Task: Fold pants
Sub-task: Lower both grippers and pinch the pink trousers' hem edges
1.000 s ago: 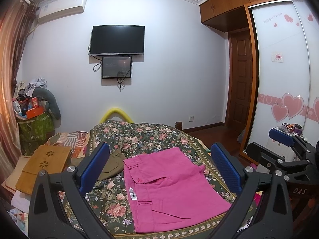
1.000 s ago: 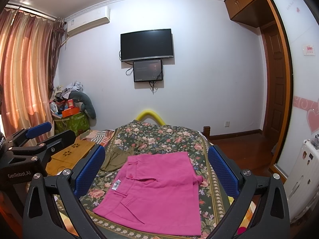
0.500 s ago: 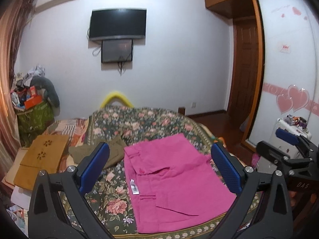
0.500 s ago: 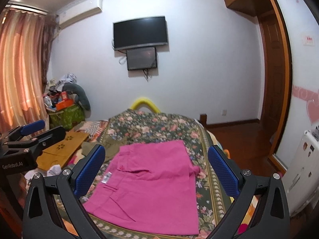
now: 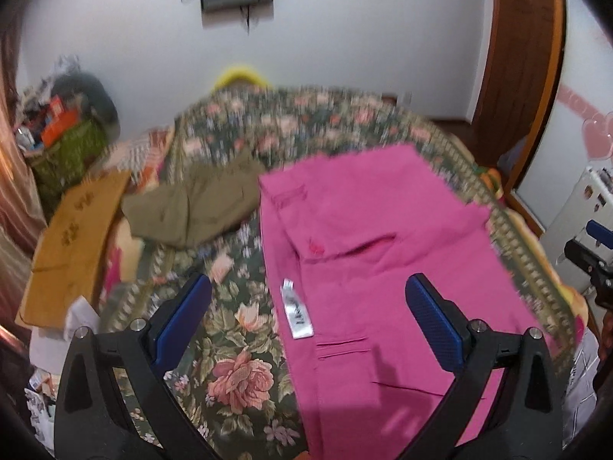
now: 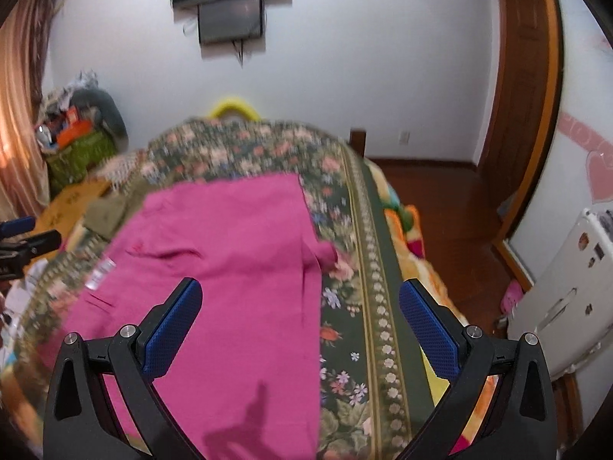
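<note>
Pink pants (image 5: 367, 253) lie flat on the floral bedspread (image 5: 237, 345), waistband and white label (image 5: 297, 312) toward the left. They also show in the right wrist view (image 6: 230, 268). My left gripper (image 5: 308, 322) is open and empty, hovering above the waistband edge near the label. My right gripper (image 6: 300, 326) is open and empty above the pants' right edge. Each gripper's body shows at the edge of the other's view.
Olive-green pants (image 5: 195, 207) lie folded on the bed behind and left of the pink ones. A tan wooden board (image 5: 72, 237) and clutter lie left of the bed. The wooden floor (image 6: 452, 222) and a white appliance (image 6: 567, 287) are to the right.
Both grippers have tilted down and moved closer to the bed, so the pink pants now fill more of each view. Both stay open. The pants have not moved.
</note>
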`<state>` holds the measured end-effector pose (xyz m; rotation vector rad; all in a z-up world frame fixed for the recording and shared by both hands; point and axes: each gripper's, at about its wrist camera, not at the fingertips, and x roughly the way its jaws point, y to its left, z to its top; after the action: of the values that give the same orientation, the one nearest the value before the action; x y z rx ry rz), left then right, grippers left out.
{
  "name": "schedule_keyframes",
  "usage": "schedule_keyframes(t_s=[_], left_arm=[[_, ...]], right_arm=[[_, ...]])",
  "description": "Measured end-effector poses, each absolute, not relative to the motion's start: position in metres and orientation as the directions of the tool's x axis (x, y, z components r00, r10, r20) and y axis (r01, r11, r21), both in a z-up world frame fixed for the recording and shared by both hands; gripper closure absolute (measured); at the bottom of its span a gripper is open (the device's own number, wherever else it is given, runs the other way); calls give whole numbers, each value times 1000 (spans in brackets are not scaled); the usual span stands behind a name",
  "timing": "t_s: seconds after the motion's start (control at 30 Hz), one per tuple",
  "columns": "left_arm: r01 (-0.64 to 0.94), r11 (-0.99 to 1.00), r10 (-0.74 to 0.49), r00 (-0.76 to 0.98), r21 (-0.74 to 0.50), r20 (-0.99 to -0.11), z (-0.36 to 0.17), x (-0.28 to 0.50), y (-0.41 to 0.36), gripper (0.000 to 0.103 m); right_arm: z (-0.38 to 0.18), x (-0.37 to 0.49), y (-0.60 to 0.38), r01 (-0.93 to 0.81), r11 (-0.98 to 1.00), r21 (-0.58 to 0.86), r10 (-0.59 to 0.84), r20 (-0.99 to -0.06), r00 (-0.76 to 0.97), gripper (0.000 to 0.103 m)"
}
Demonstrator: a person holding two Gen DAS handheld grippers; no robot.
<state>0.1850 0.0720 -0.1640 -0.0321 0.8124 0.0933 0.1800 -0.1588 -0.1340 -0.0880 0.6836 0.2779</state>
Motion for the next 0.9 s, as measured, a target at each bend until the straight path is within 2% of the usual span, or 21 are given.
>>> schedule_keyframes(t_s=[0.13,0.2,0.23,0.3,0.4,0.57,0.63,0.67,0.73,0.8,0.83,0.87,0.9], left_arm=[[-69,998,44,614,2,-788,-196,208,86,0],[-56,998,48,590,19,-806,-207,219,86,0],[-51,998,46,581,20,-812,-211,223,87,2],[-37,999,34,552,16,-833,-219,234,87,23],[-2,998,-48,485,-56,-873,-232,251,90,43],[45,996,-88,461,-76,-883,-240,265,84,52],[45,995,-96,445,-84,-891,-245,269,86,59],[45,995,-104,431,-94,-897,-249,271,87,67],[44,993,-114,424,-106,-898,-254,274,89,69],[43,994,-109,431,-100,-896,-255,275,89,74],[44,995,-95,434,-84,-896,-255,275,89,76],[48,997,-75,441,-60,-894,-255,275,87,83],[50,998,-48,450,-29,-892,-255,275,85,89]], right_arm=[[-163,209,-164,-307,950,52,251,-712,656,2],[-174,218,-165,-321,945,64,263,-732,628,12],[-180,224,-164,-329,942,68,267,-748,608,13],[-191,236,-160,-343,935,88,283,-767,576,22],[-202,252,-156,-361,925,119,309,-789,531,34],[-214,272,-154,-377,913,158,341,-803,490,53],[-219,283,-149,-389,904,175,357,-812,462,64],[-222,286,-148,-398,899,182,363,-818,447,72],[-228,289,-145,-411,890,198,380,-820,429,74],[-228,289,-143,-426,884,193,387,-815,432,81],[-228,288,-142,-432,882,185,384,-815,434,82],[-229,289,-142,-437,881,180,382,-815,436,86],[-229,289,-141,-447,877,178,388,-812,437,94]])
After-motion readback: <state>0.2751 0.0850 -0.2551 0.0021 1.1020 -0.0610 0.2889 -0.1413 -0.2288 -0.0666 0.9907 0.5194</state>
